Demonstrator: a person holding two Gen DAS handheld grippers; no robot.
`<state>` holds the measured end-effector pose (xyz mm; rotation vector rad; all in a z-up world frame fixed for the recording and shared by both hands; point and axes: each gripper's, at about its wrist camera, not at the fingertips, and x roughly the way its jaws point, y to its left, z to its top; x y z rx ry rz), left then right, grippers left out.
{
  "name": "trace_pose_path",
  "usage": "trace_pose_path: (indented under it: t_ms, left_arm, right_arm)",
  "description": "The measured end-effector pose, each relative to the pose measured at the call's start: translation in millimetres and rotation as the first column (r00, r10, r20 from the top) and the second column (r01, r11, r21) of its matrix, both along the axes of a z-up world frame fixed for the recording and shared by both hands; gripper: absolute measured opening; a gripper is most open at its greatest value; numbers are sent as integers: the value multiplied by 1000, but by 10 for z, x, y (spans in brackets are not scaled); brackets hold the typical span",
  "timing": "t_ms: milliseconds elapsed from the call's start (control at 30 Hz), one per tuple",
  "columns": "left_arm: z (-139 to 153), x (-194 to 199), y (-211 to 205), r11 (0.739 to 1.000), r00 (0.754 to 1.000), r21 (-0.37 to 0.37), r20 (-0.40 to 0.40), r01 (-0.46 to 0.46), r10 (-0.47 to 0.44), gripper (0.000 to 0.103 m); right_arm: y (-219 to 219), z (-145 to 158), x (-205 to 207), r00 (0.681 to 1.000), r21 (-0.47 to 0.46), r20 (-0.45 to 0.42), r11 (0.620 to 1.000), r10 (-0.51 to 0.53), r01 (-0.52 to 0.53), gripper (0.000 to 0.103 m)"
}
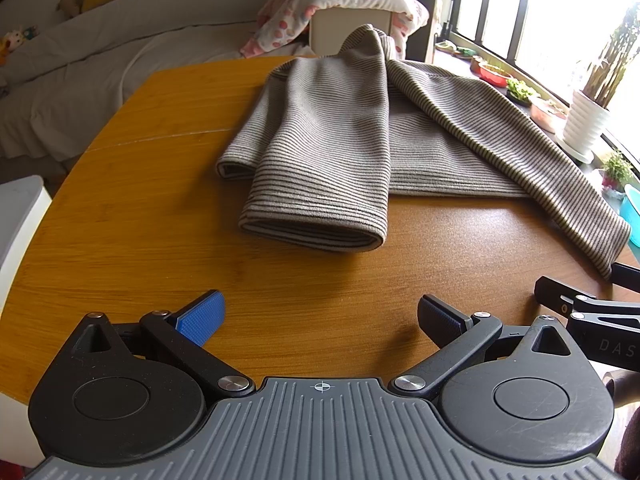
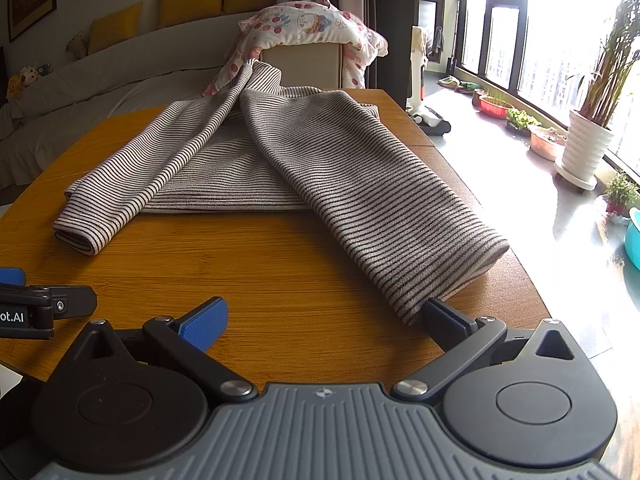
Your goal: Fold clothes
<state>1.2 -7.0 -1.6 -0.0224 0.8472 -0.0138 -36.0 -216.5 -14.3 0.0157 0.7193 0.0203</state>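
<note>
lying on the wooden table (image 1: 120,208), striped sweater (image 1: 328,140); left gripper (image 1: 320,320), right gripper (image 2: 324,320) both spread, empty

We find bare table (image 1: 160,240) before both tongs; the striped sweater (image 1: 340,140) blocks the far half.
</note>
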Motion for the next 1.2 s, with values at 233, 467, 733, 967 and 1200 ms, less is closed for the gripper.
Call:
trace_pose_path:
  t_ms: [233,467,733,967,1200]
  left_arm:
    - [-6,-2,-5,1000,1000,6,-1,0,0,103]
    - [-7,-8,-11,1000,1000,9,0,0,0,103]
    - [-5,-11,-11,1000,1000,11,-1,1,-1,103]
    - [37,24,55,1000,1000,-25,-15,13,-13,103]
    - [440,275,355,965,985,-209,106,159,-140,103]
  right_arm:
    - [-1,9,0,1000,0,1,1000,0,0,103]
    - [3,5,4,1000,-1,1,1000,0,0,103]
    - [7,-5,2,1000,-2,1,1000,0,0,103]
    - [-12,9,17,1000,2,-14,1000,14,-14,103]
    - [-341,329,67,995,205,91,976,50,-68,103]
